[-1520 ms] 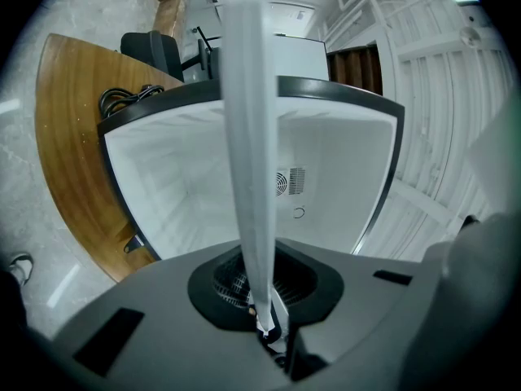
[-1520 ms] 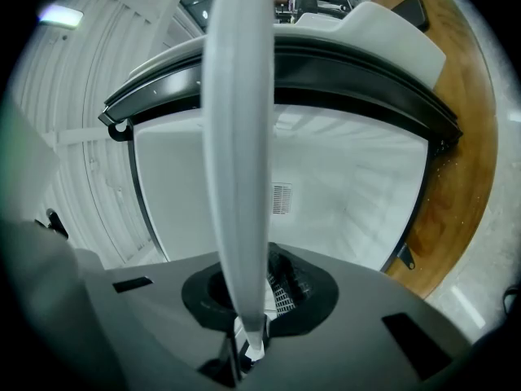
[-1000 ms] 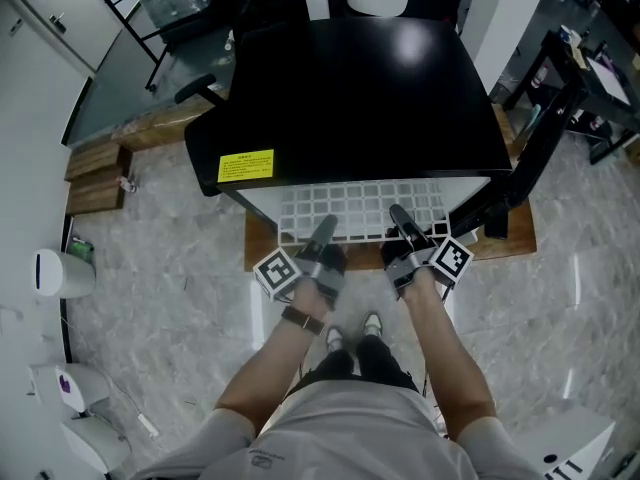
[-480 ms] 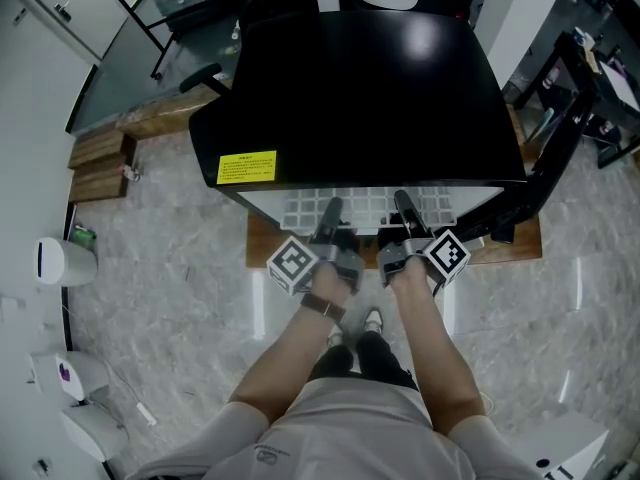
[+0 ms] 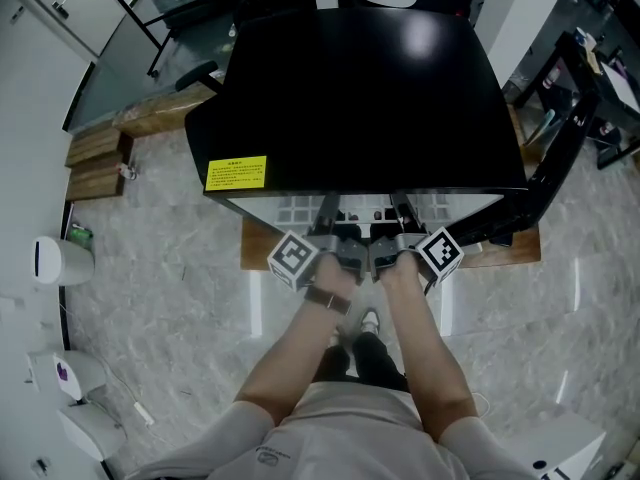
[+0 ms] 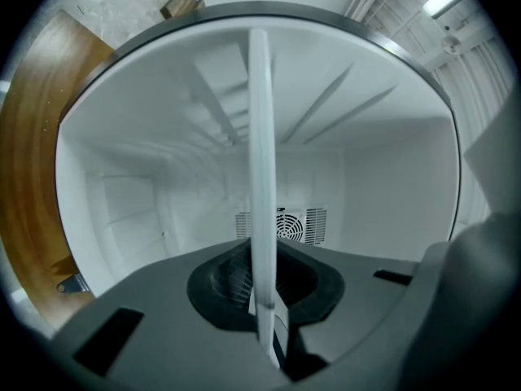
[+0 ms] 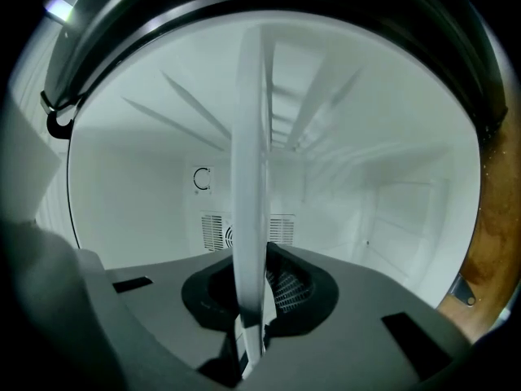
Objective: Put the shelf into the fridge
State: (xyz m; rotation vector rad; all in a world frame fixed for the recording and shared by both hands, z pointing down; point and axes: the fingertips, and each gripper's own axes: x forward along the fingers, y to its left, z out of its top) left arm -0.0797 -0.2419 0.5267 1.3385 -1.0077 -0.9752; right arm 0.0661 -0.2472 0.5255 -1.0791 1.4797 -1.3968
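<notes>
A small black fridge stands open toward me. The white wire shelf is almost wholly inside it; only a narrow strip of its front edge shows under the black top. My left gripper and right gripper are both shut on that front edge, side by side. In the left gripper view the shelf runs edge-on from the jaws into the white interior. The right gripper view shows the shelf the same way, clamped between the jaws, with the rear vent behind.
The fridge door hangs open at the right. A wooden platform lies under the fridge. Wooden blocks sit on the floor at the left, and a white bin stands further left. My feet are just below the grippers.
Both grippers have pushed forward toward the fridge. The shelf has slid in, so much less of its grid shows in front of the black top.
</notes>
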